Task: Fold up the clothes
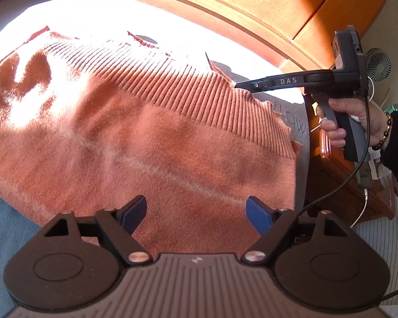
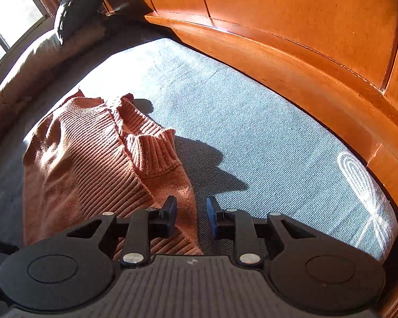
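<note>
A terracotta knit sweater [image 1: 146,132] lies spread on the bed, its ribbed hem [image 1: 199,92] toward the headboard. My left gripper [image 1: 196,212] hovers over the sweater's body, jaws open wide with nothing between them. A hand holds my right gripper [image 1: 241,85] at the right, its tips pointing at the hem's right corner. In the right wrist view the sweater [image 2: 98,159] lies at the left with a ribbed cuff [image 2: 156,153] folded on top. There the right gripper [image 2: 191,218] stands over the sweater's right edge, jaws a narrow gap apart and gripping nothing.
A wooden headboard [image 2: 278,53] curves along the far side of the grey-blue bed cover [image 2: 252,145]. A dark pillow [image 2: 77,5] and a window [image 2: 8,13] are at the far left. A wooden nightstand [image 1: 345,185] and a small fan [image 1: 379,65] stand right of the bed.
</note>
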